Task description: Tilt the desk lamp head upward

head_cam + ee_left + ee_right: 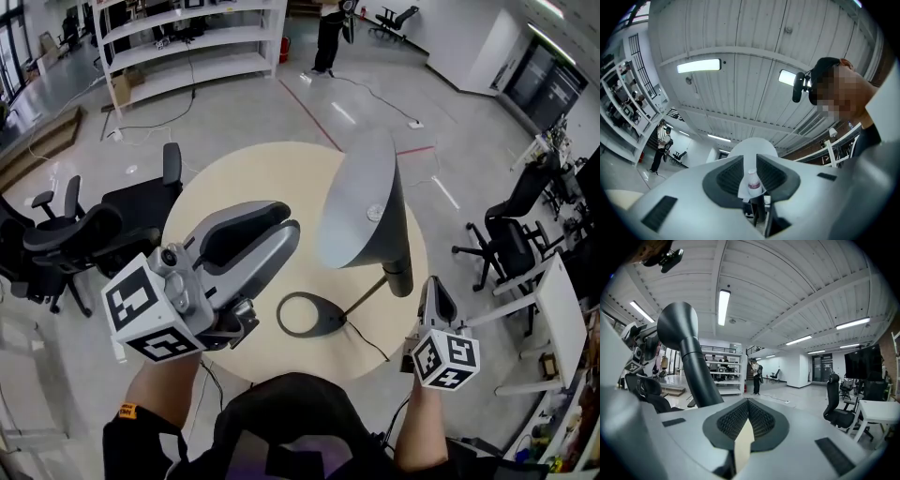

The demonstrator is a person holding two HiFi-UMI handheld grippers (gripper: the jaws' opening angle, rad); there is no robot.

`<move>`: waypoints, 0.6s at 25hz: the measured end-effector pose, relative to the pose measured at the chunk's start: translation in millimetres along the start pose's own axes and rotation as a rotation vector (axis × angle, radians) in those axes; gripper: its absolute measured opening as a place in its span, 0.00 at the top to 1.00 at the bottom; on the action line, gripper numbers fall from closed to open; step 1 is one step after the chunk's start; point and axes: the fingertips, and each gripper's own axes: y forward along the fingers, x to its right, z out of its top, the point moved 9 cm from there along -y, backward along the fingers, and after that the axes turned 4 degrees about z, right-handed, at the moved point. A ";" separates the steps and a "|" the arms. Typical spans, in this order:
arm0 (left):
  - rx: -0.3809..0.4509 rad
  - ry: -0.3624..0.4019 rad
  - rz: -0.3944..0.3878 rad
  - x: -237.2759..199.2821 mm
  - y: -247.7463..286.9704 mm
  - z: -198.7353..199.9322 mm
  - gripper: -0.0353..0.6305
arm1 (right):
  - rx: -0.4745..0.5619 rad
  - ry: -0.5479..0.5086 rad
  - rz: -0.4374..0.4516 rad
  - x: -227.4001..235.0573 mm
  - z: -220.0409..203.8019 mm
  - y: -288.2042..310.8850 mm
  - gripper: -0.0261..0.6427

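Lamp head: the grey cone-shaped metal lamp head is mid-frame, over the round beige table.
Progress: untouched now; I cannot tell whether it is tilted yet.
Right gripper: lower right, just beside the stem; jaws pressed together, empty.
Left gripper: left of centre, apart from the lamp; jaws narrowly parted, gripping nothing.

One lamp, one table, two grippers — office chairs, perhaps four

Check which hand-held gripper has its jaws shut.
The right hand-held gripper, beside the lamp neck: its jaws meet at the tip. The left hand-held gripper shows a gap between its jaws.
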 end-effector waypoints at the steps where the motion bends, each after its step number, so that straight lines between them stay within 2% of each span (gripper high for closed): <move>1: -0.013 0.000 0.015 -3.6 -5.2 -6.4 0.75 | -0.002 0.000 -0.012 -2.7 -1.8 -3.3 0.94; 3: -0.038 -0.007 0.048 -10.9 -16.8 -20.8 0.76 | -0.007 0.000 -0.038 -9.4 -5.6 -10.2 0.95; 8: -0.109 0.012 0.137 -20.1 -49.7 -59.3 0.88 | -0.021 0.007 -0.096 -33.1 -17.5 -31.1 0.94; 15: -0.277 0.072 0.168 -13.2 -83.9 -129.8 0.88 | -0.071 0.015 -0.146 -71.0 -47.8 -59.0 0.95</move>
